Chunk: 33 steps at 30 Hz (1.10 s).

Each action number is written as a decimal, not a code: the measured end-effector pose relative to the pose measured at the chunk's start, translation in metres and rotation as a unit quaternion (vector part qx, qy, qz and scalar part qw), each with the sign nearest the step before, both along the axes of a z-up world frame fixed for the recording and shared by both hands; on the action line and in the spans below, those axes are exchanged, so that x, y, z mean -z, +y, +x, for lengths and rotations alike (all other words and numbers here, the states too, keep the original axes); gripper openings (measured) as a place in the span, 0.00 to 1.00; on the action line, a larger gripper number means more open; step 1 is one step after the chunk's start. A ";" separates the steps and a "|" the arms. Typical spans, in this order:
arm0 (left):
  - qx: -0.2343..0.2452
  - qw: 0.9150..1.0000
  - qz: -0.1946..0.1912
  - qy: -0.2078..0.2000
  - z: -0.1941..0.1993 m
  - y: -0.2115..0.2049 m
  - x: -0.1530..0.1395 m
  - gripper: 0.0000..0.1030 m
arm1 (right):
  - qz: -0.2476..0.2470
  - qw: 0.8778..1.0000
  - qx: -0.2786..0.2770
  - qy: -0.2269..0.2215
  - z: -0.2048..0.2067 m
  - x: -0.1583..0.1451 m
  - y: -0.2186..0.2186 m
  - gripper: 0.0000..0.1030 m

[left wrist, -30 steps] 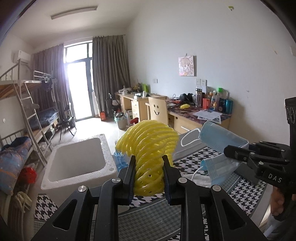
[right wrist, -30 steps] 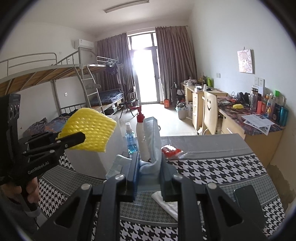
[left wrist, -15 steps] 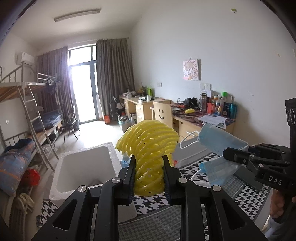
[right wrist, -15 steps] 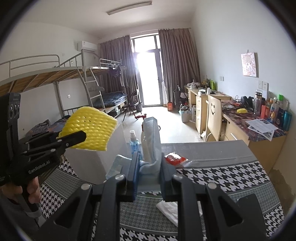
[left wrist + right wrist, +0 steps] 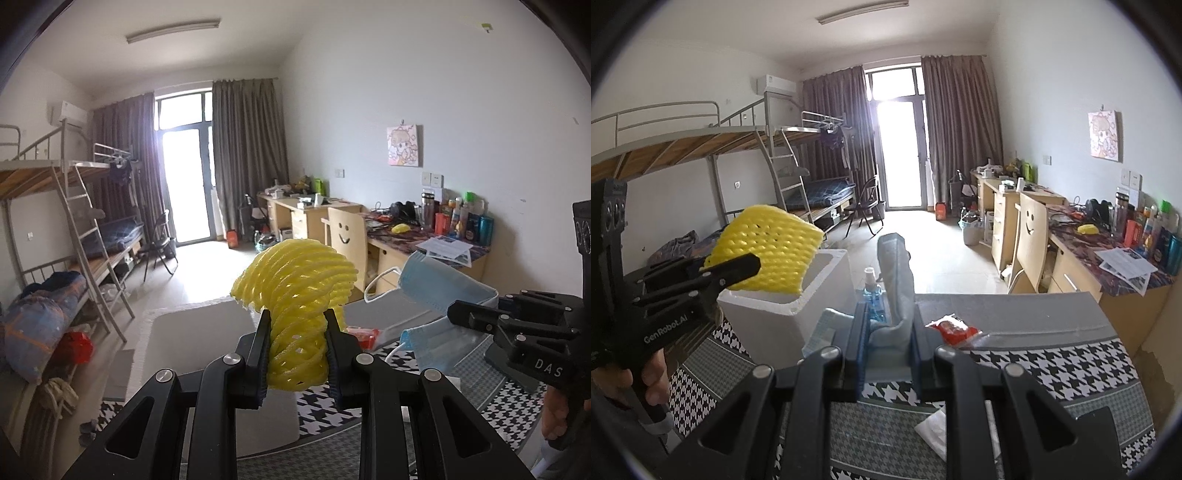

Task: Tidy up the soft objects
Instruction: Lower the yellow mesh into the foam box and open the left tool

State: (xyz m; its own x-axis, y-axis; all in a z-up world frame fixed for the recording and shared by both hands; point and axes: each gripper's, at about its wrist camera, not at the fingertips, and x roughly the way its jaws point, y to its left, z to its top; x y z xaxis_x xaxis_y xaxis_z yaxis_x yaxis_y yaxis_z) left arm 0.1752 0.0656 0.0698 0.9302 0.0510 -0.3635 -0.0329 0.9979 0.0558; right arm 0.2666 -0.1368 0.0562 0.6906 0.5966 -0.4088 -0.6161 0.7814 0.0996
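My left gripper [image 5: 295,332] is shut on a yellow foam net sleeve [image 5: 299,284] and holds it in the air above the white foam box [image 5: 207,332]. My right gripper [image 5: 888,325] is shut on a blue face mask [image 5: 895,273] that stands up between the fingers. The mask also shows in the left wrist view [image 5: 436,291], at the right, with the right gripper [image 5: 454,314] on it. In the right wrist view the left gripper [image 5: 757,264] holds the sleeve [image 5: 768,249] over the box [image 5: 783,310].
A houndstooth cloth [image 5: 1071,365] covers the table. On it are a red snack packet [image 5: 955,328], a blue spray bottle [image 5: 873,291] behind the mask, and a white tissue [image 5: 934,432]. Desks and a chair [image 5: 1030,236] line the right wall; bunk beds stand left.
Both grippers have risen with their loads. The foam box and table have dropped lower in both views. The grips are unchanged.
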 end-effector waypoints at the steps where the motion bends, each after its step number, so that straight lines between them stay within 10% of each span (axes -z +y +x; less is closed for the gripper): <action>1: -0.002 1.000 0.000 0.000 0.000 0.002 0.000 0.26 | 0.000 1.000 -0.002 0.001 0.001 -0.001 0.002 0.23; 33: -0.087 0.996 -0.012 0.018 0.019 0.066 0.004 0.26 | -0.010 0.998 -0.061 -0.002 0.023 -0.016 0.061 0.23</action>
